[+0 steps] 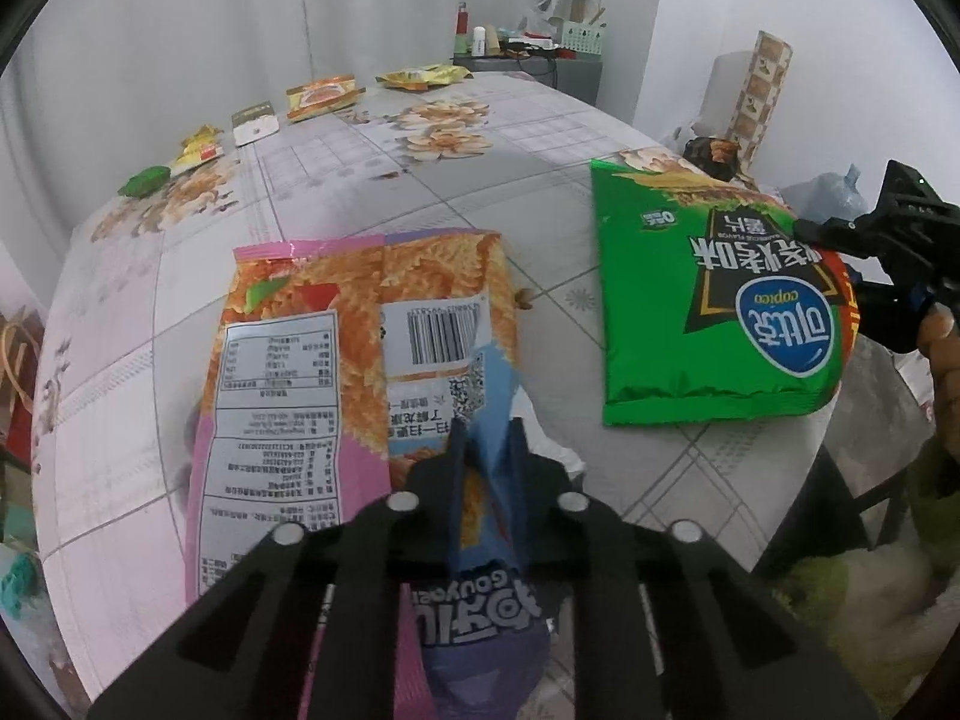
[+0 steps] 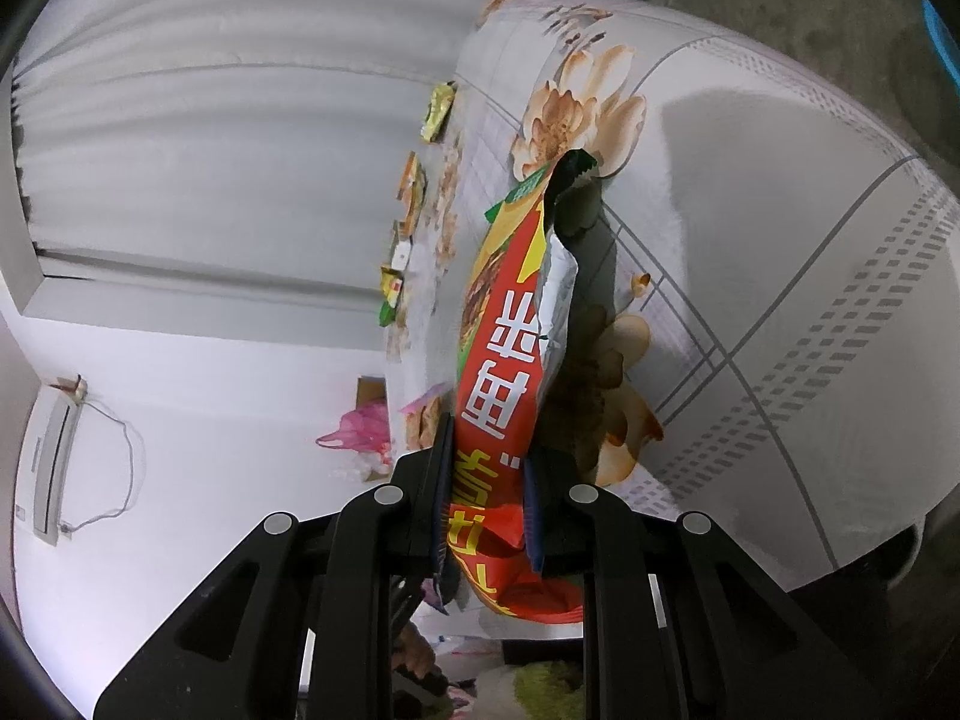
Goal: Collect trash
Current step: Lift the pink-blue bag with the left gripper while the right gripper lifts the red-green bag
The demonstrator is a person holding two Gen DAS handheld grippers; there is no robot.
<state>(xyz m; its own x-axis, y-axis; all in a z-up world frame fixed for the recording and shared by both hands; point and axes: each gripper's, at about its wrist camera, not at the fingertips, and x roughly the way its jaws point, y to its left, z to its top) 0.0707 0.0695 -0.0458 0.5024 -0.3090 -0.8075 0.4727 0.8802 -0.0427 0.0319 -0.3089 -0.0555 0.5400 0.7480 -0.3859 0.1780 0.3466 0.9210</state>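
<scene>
Along the far left edge of the counter (image 1: 312,192), which is wearing a flower-printed cloth, a row of small trash pieces is lying well apart from the claws: a green wrapper (image 1: 143,181), a yellow packet (image 1: 198,150), a small white box (image 1: 255,123), an orange packet (image 1: 321,97) and, furthest back, a yellow bag (image 1: 420,77).

Nearer the camera, the left claw (image 1: 489,438) is clamping together on the blue bottom end of a pink snack bag (image 1: 336,360). That bag is lying back-side up, its nutrition label and barcode facing the lens, stretching away from the fingers over the counter. Whether it is resting flat or hanging slightly raised cannot be told.

To the right of it, a green chip bag (image 1: 708,294) is sitting over the counter's near right part, its printed face showing upside down. The right claw (image 1: 807,234) is gripping that bag's right edge, with the person's right hand (image 1: 942,330) showing behind the black frame. A patterned tall box (image 1: 762,90) is standing beyond the counter's far right edge, and a dark side table (image 1: 540,66) crowded with bottles is standing behind the counter's far end.

In the right wrist view the right claw (image 2: 489,498) is pinching shut on the green chip bag (image 2: 510,360), here seen edge-on, its red band and silver inner foil rising between the fingers above the flowered counter (image 2: 780,210).
</scene>
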